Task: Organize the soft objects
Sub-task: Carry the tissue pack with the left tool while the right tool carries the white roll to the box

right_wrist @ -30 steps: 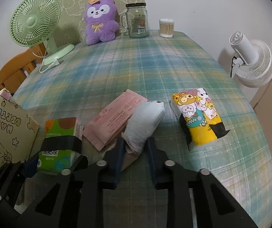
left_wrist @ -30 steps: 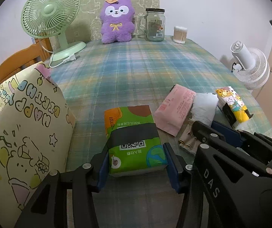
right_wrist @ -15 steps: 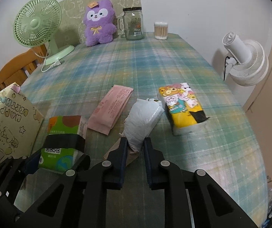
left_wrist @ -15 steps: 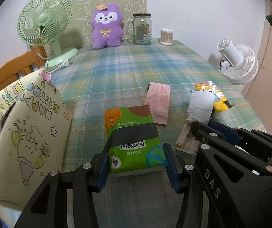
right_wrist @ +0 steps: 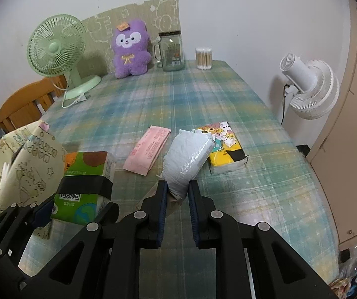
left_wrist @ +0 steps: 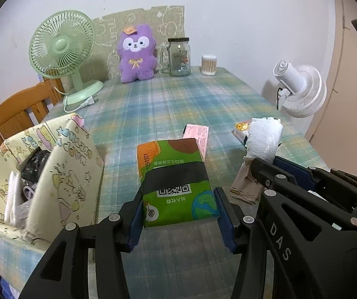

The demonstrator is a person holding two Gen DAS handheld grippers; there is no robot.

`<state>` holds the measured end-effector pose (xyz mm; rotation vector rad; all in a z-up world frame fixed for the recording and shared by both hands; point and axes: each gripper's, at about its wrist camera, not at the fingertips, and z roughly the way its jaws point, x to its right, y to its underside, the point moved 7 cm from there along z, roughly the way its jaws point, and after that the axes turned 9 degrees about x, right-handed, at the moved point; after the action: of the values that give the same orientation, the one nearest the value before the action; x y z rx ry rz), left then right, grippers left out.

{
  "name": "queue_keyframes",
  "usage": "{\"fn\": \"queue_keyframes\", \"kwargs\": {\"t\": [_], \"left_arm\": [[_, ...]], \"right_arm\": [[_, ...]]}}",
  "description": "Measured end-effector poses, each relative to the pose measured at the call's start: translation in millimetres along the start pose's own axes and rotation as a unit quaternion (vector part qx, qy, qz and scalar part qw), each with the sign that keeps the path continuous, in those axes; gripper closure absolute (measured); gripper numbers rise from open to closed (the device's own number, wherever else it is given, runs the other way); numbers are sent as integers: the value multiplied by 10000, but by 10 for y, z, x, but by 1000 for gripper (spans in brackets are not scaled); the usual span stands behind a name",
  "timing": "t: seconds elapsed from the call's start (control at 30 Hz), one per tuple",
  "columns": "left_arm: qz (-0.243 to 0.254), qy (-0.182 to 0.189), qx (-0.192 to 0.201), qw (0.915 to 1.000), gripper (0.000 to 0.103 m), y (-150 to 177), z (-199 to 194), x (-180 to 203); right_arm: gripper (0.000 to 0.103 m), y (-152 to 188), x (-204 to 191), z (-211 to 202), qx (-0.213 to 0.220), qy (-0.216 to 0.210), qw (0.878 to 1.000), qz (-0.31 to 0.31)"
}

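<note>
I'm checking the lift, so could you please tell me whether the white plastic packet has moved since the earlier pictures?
Yes. The white plastic packet, pinched in the right claw, has risen off the tablecloth; it lay beside the pink packet and now overlaps the yellow cartoon tissue pack.

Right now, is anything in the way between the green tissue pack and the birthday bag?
Nothing visible is. The left gripper holds the green tissue pack, and the birthday bag stands open beside it with no item between them.

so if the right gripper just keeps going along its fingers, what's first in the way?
The right gripper is shut on the white plastic pack. Straight ahead, that pack would probably reach the yellow cartoon tissue pack first; depth is unclear.
</note>
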<state>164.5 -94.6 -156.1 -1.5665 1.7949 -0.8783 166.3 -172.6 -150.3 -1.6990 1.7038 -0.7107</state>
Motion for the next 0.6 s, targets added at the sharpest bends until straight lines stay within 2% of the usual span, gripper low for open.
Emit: {"fn": "queue_keyframes", "kwargs": {"t": [0.6], "left_arm": [[99, 96, 494, 9987, 50, -264, -554, 61]], "right_arm": [[83, -246, -41, -609, 517, 39, 9987, 26]]}}
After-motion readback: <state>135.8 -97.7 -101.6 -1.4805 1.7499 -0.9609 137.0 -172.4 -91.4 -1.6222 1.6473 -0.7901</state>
